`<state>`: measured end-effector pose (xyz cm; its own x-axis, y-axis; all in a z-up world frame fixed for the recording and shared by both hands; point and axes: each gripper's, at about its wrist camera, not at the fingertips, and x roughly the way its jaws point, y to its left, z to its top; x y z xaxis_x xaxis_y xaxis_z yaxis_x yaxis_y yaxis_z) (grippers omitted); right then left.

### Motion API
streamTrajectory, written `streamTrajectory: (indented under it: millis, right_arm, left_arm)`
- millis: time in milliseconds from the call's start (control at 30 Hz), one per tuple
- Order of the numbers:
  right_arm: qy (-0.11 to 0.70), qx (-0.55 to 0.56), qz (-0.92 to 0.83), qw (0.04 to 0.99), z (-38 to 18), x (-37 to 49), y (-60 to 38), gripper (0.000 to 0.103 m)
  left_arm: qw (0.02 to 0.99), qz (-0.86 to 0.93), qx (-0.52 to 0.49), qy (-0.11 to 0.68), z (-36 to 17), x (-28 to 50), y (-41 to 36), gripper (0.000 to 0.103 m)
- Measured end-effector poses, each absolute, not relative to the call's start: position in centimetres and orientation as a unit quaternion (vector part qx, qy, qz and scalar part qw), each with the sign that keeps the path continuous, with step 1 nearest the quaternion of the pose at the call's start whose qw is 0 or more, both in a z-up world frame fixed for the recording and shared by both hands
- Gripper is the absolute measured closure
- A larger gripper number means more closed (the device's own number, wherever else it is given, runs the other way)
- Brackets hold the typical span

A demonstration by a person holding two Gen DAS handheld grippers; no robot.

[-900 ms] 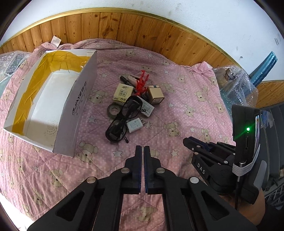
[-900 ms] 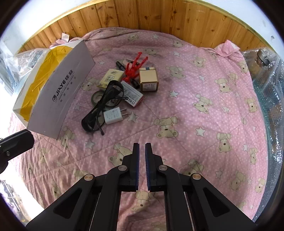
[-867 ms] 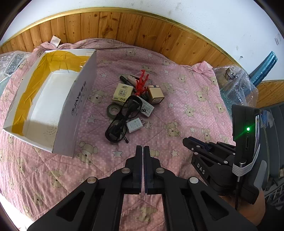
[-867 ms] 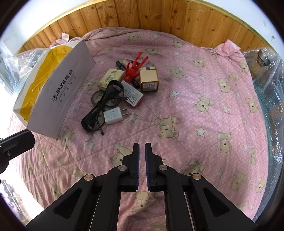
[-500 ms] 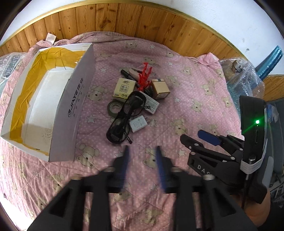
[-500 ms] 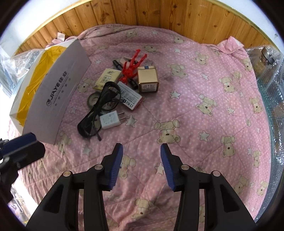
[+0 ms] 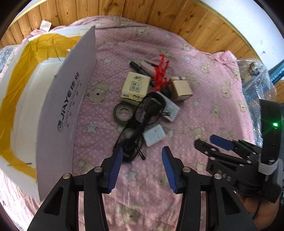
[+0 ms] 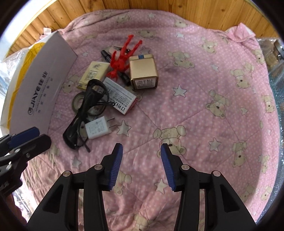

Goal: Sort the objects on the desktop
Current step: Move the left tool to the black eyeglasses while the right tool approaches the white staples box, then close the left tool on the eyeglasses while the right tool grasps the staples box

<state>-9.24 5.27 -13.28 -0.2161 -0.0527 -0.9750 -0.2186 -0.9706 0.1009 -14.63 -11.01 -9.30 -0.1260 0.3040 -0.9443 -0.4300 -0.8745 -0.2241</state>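
Observation:
A heap of small objects lies on the pink bear-print quilt: black glasses, a white charger plug, a tape roll, a tissue pack, a gold box, a red toy figure and a white staple box. My left gripper stands open just short of the glasses' near end. My right gripper is open too, hovering over bare quilt right of the charger. Neither holds anything.
An open white cardboard box with yellow tape inside stands at the left, its tall side wall next to the heap. Wooden panelling runs behind the quilt. Bubble wrap sits at the right edge.
Both grippers went from shut to wide open. Both also moved forward and closer to the heap of objects.

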Motion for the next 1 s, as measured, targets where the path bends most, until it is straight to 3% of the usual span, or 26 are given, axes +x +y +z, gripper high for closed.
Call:
streamTrajectory:
  millis: [533,633,700,767,867,1000]
  right_arm:
    - [0.153,-0.644,0.749,0.009,-17.6,-14.2,5.5,0.055]
    - [0.151,-0.642,0.751,0.005,-18.0,-15.0,5.3,0.055]
    - [0.155,-0.640,0.752,0.005,-18.1,-15.5,5.5,0.055]
    - [0.164,-0.635,0.755,-0.003,-18.2,-16.0,5.7,0.055]
    - [0.169,-0.633,0.755,-0.016,-18.5,-16.5,5.6,0.053]
    - [0.157,-0.629,0.761,-0.027,-18.8,-17.3,4.5,0.046]
  left_arm:
    - [0.236,0.715,-0.656,0.054,-17.1,-19.1,-9.0,0.053]
    - [0.220,0.723,-0.655,0.031,-17.1,-18.9,-9.7,0.059]
    - [0.209,0.725,-0.657,0.016,-16.8,-18.8,-10.1,0.077]
    - [0.188,0.726,-0.661,0.011,-16.8,-18.5,-10.7,0.079]
    - [0.195,0.719,-0.667,-0.015,-17.0,-18.5,-11.7,0.079]
    - [0.208,0.722,-0.660,-0.021,-16.9,-18.5,-12.1,0.068]
